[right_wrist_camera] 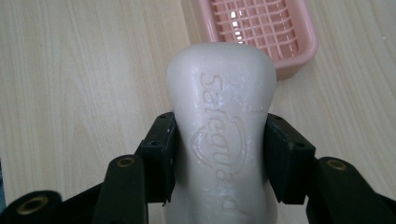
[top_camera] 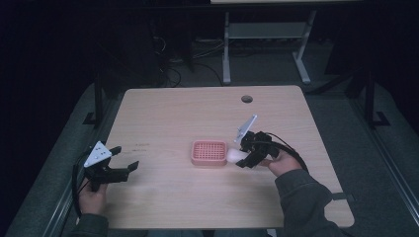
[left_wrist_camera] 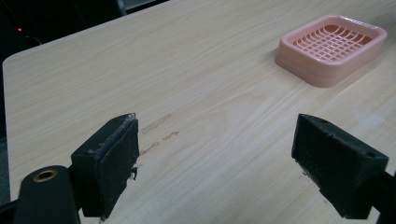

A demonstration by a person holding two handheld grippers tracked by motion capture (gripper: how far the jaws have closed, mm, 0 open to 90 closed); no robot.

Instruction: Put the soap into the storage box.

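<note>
Pinching a white soap bar across its narrow waist, right tool just beside the pink slotted dish on the surface, best levelled over the grid before release; left tool spread, idle.

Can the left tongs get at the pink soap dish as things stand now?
Probably yes. The left tongs stand open and hold nothing, and bare table lies between them and the pink soap dish. The right tongs with the soap bar are at its far side.
</note>
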